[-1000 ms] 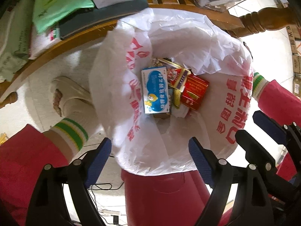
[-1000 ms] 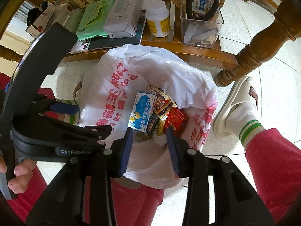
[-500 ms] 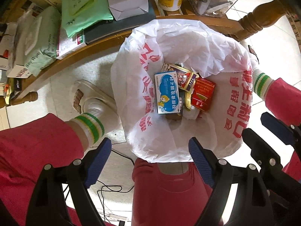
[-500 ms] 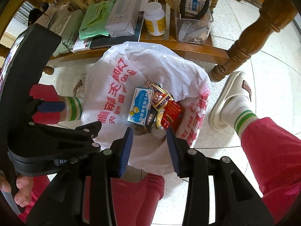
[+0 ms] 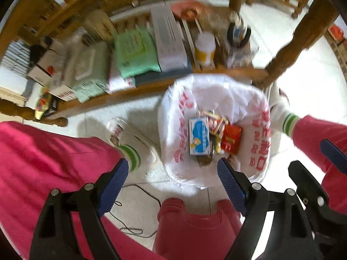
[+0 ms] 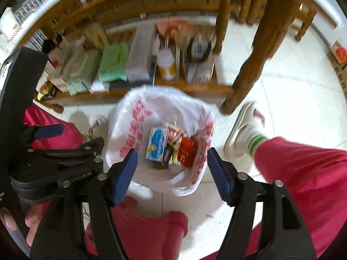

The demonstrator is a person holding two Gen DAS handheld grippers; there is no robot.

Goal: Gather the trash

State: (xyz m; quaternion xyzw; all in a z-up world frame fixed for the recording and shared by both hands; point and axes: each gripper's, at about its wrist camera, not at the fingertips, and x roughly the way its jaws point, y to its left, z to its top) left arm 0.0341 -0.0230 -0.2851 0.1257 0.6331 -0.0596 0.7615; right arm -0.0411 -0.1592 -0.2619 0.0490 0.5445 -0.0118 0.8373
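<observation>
A person's leg in bright pink trousers (image 5: 49, 151), with a white sock banded in green, is filling the left of the left wrist view. Next to it the left gripper (image 5: 172, 176) is hanging over the floor with its blue-padded jaws spread wide and nothing between them. Right of that sock, a white plastic bag printed with red characters (image 5: 256, 117) is standing open on the pale tiled floor (image 5: 303, 69), just in front of a low wooden shelf (image 5: 227, 72) crowded with packets and a white bottle. Inside the bag a blue-and-white carton (image 5: 199, 138), some yellow wrappers and a red box (image 5: 232, 138) are lying together. The right gripper (image 6: 172, 170) is hovering above the bag; its jaws have just been opening and are gripping nothing.
</observation>
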